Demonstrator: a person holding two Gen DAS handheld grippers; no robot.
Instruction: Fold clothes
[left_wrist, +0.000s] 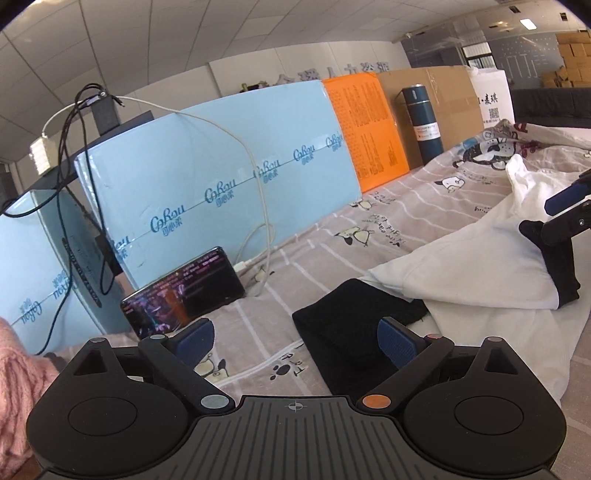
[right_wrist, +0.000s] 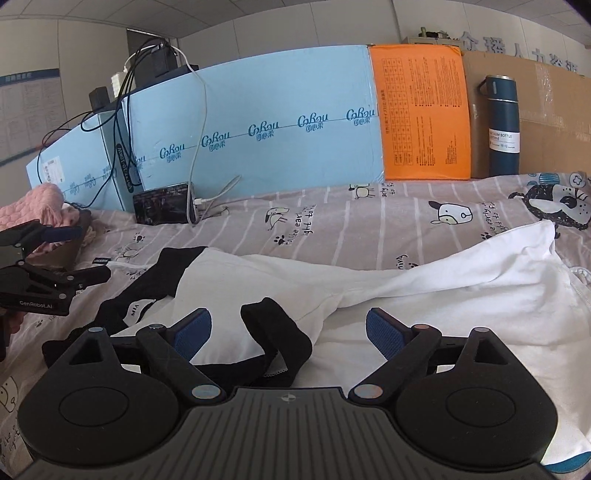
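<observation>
Two grippers are counted, the left gripper (left_wrist: 295, 341) and the right gripper (right_wrist: 290, 330), each with two blue-padded fingers (left_wrist: 393, 341). One white garment with black trim (right_wrist: 424, 291) is seen, one phone (left_wrist: 184, 291), one blue bottle (right_wrist: 503, 125), two light blue boxes (left_wrist: 221, 166), one orange box (right_wrist: 421, 110) and one pink knitted item (right_wrist: 40, 206).

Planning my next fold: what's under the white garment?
The white garment lies on the cartoon-print sheet, with its black cuffs on top. Anything beneath its folds is hidden.

Phone (left_wrist: 183, 293) leaning on blue boxes (left_wrist: 207, 181); orange box (left_wrist: 365, 129); navy flask (left_wrist: 421, 122).
</observation>
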